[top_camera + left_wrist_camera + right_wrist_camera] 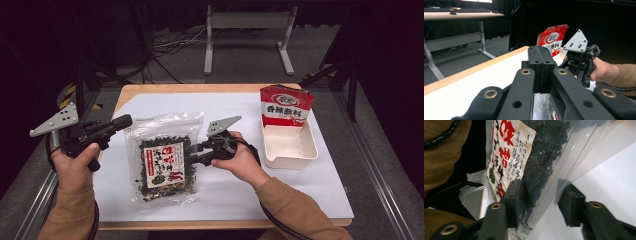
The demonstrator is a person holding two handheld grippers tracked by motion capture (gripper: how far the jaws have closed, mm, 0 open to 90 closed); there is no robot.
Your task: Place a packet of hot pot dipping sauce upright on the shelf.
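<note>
A clear bag of dark dried seaweed [165, 162] with a red-lettered label lies flat in the middle of the white sheet. My right gripper [192, 154] is at the bag's right edge and stands open. In the right gripper view the bag [544, 150] has its clear edge between the two jaws of that gripper [541, 186]; one jaw is over the plastic, the other shows through it. My left gripper [124, 121] hovers by the bag's upper left corner. Its jaws [541, 62] are pressed together with nothing in them.
A white tray [300, 150] stands at the right of the table, and a red packet [285, 105] stands upright at its far end. The packet [552, 40] also shows beyond the left gripper's jaws. A white sheet [240, 195] covers the wooden table.
</note>
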